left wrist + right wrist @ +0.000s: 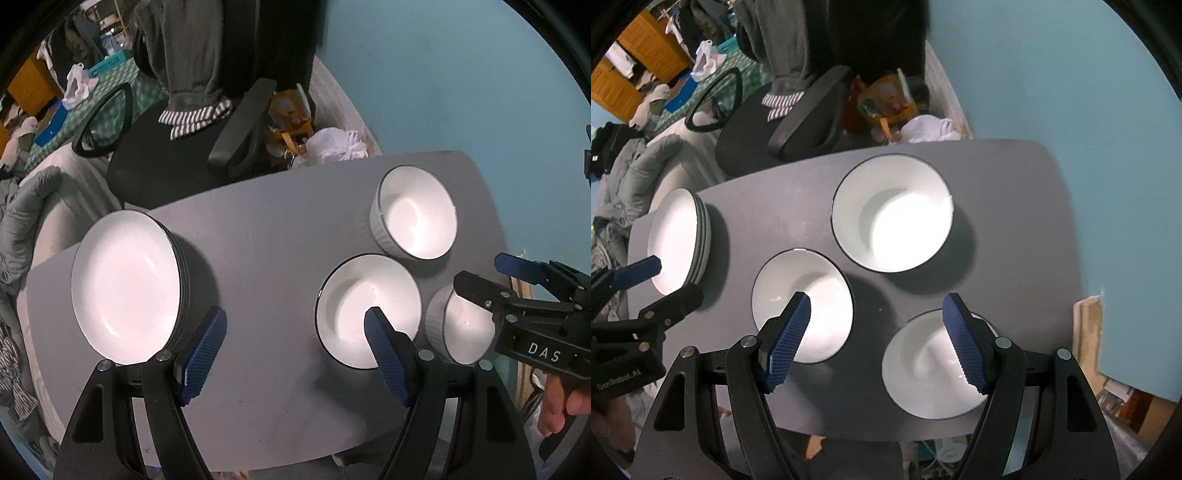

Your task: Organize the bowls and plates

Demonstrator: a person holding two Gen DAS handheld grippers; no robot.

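Plate stack (123,286): white plates with dark rims, piled at the left end of the grey table (266,236).
Left gripper (295,354): tongs spread wide apart, holding nothing, hovering over the table's near edge between the plate stack and the middle bowl.
Middle bowl (364,308): white inside, dark rim, sitting right of centre; in the left wrist view the right blue pad (384,358) overlaps its near rim.
Far bowl (415,212): ribbed white outside, toward the table's back right corner.
Near-right bowl (932,363): at the table's near right edge, below the right gripper.
Right gripper (877,341): tongs wide apart, empty, above the gap between the middle bowl and the near-right bowl.
Office chair (177,155): behind the table, draped with clothes.
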